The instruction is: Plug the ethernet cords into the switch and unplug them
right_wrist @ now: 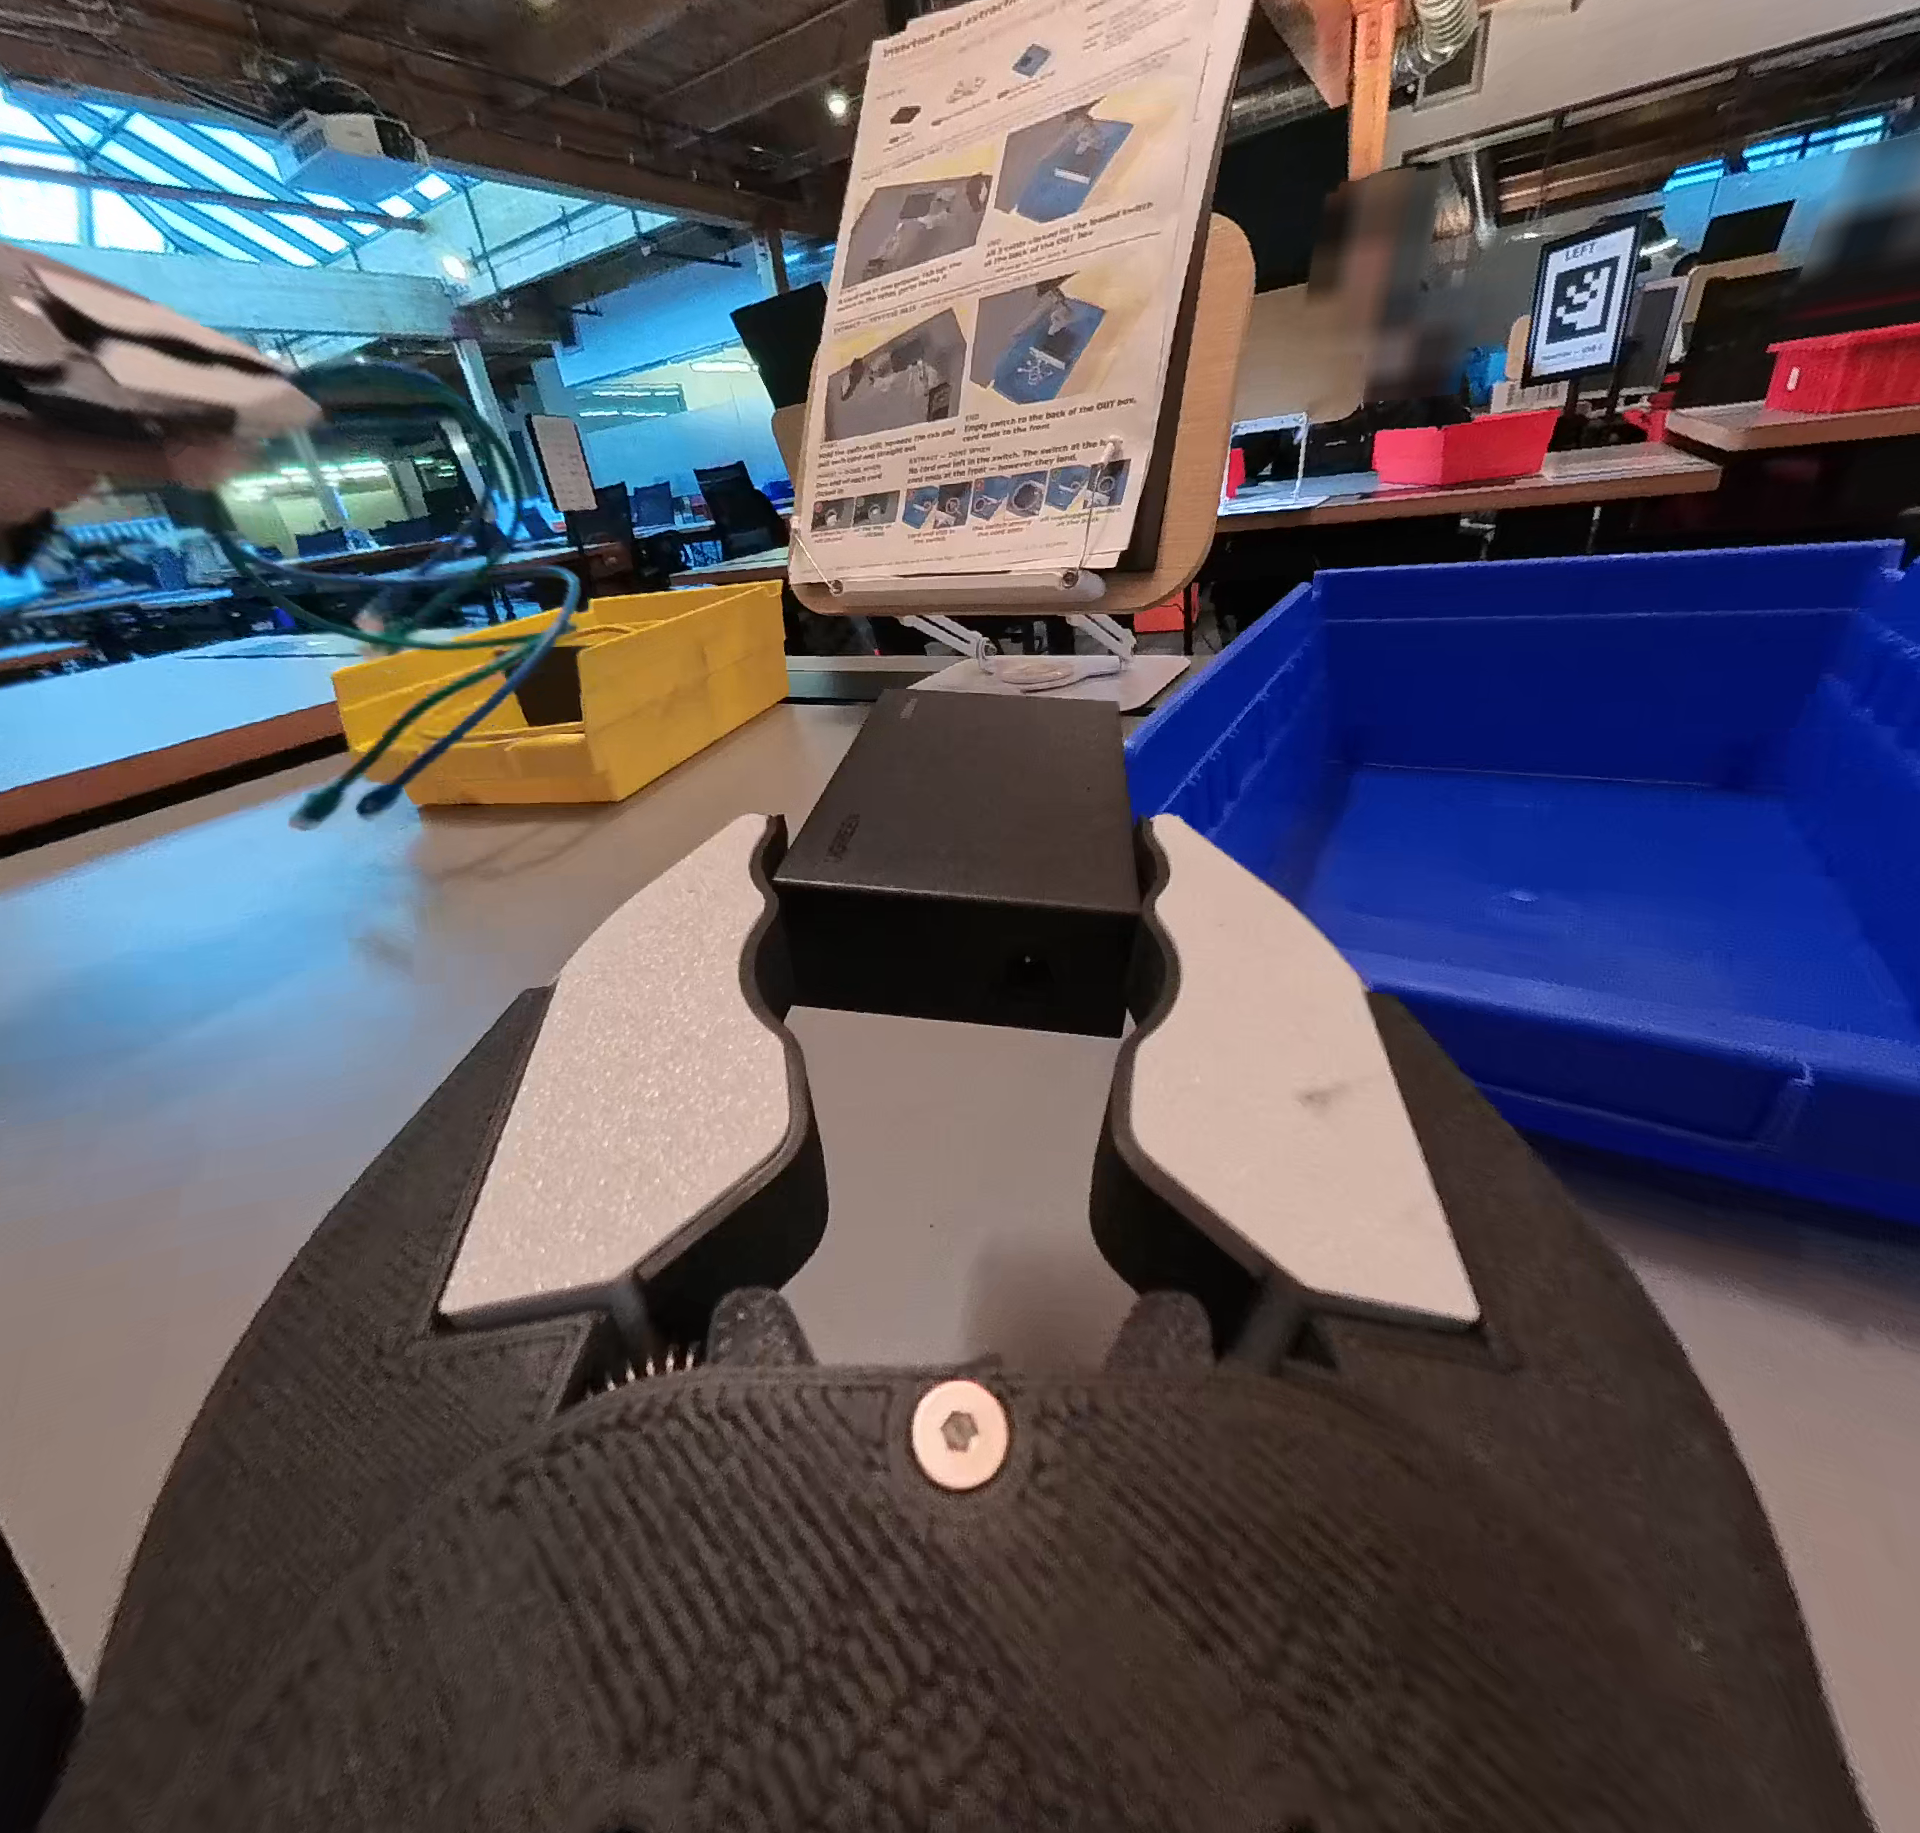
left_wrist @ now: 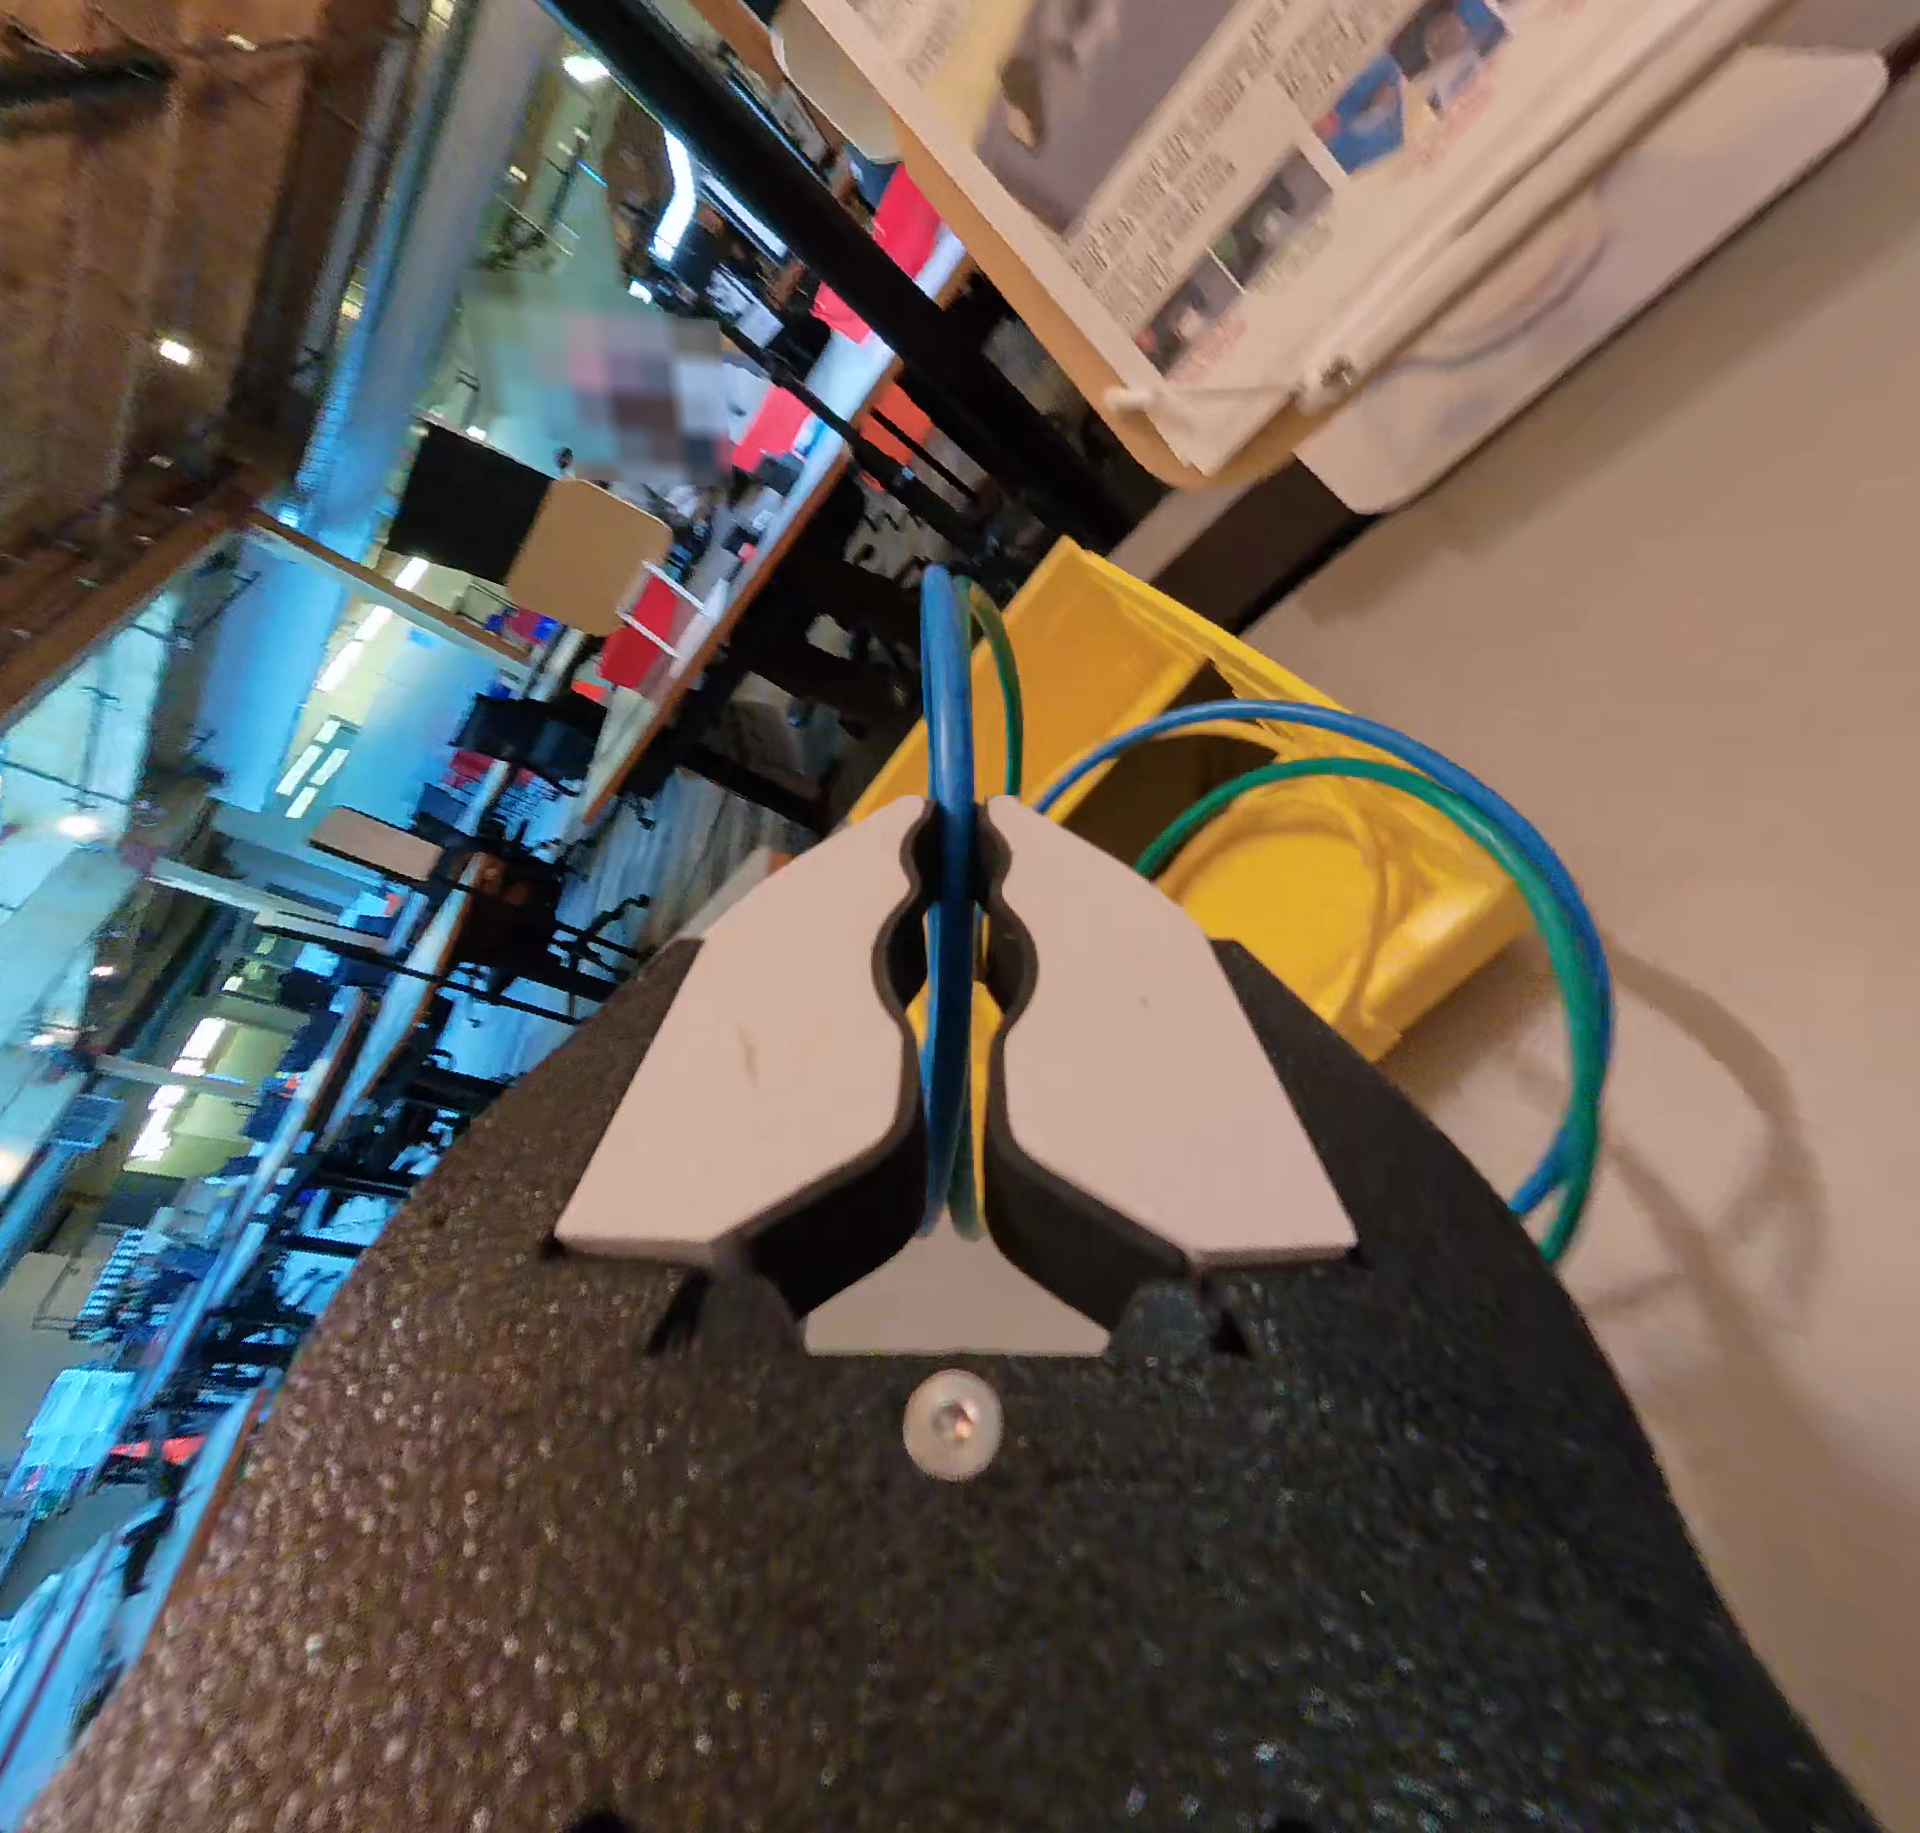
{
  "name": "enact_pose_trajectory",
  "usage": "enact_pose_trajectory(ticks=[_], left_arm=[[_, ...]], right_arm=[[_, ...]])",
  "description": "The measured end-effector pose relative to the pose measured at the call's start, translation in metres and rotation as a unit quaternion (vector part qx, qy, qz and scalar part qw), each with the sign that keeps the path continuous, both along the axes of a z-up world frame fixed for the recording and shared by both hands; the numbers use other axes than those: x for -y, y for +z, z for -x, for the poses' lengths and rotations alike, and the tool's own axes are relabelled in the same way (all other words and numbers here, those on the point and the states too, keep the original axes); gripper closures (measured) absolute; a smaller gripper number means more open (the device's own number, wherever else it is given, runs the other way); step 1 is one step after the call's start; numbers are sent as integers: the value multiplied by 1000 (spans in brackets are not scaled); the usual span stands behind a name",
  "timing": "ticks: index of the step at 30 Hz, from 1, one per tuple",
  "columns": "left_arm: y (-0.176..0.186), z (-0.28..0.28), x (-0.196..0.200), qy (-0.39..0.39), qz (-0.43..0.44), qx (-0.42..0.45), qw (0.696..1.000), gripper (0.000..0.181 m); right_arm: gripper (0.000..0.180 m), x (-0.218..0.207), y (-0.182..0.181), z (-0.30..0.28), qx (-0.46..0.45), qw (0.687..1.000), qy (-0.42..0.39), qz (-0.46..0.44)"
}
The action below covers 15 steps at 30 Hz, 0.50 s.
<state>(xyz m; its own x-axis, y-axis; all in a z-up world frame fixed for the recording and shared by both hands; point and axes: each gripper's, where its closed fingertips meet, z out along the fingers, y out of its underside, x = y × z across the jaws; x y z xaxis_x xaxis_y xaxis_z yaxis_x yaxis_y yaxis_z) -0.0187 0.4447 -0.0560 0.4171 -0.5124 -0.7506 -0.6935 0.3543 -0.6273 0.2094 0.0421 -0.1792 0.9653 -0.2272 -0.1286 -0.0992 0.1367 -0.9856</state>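
Low in the middle of the right wrist view, the right gripper [right_wrist: 956,910] has its two fingers pressed against the sides of the black switch [right_wrist: 961,827], clamping its near end. The switch lies flat on the grey table [right_wrist: 208,1004], just beside the blue bin [right_wrist: 1558,848] that fills the right of that frame. What shows of the blue bin's inside is bare blue floor.

At the upper left of the same view the left gripper [right_wrist: 223,386] hangs blurred above the table, with a blue cord [right_wrist: 499,687] and a green cord [right_wrist: 410,718] looping down from it. Their plug ends dangle at left centre, just above the table in front of the yellow bin [right_wrist: 665,703], and apart from the switch.

In the left wrist view the left gripper [left_wrist: 951,848] sits at mid-frame, its jaws closed tight on the blue cord [left_wrist: 948,703], with the green cord [left_wrist: 1008,703] running alongside it through the same gap. Both cords arc out to the right and curl back down. Behind them the yellow bin [left_wrist: 1351,910] lies on the table; I can make out a dark cut-out in its wall and what may be a pale coil inside, too faint to be sure.

A paper sheet on a wooden stand [right_wrist: 1195,412] rises behind the switch at upper centre.
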Motion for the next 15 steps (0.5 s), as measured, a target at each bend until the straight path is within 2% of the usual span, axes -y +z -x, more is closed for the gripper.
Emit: enact_pose_trajectory(ticks=[1,6,9,12,15], left_arm=[[13,1,8,-3,-14,2,1000,176],[73,-8,74,-60,-44,37,997,176],[90,-20,125,-125,-25,36,991,176],[84,-34,181,-202,18,20,979,176],[44,-48,236,-283,66,-26,956,176]], right_arm=[[117,0,0,0,1,1000,1,-2],[117,4,0,-2,-15,1000,-1,-6],[117,10,3,-1,-12,1000,-6,-5],[117,25,19,-2,-9,1000,-24,-10],[116,47,32,3,0,999,-46,-20]])
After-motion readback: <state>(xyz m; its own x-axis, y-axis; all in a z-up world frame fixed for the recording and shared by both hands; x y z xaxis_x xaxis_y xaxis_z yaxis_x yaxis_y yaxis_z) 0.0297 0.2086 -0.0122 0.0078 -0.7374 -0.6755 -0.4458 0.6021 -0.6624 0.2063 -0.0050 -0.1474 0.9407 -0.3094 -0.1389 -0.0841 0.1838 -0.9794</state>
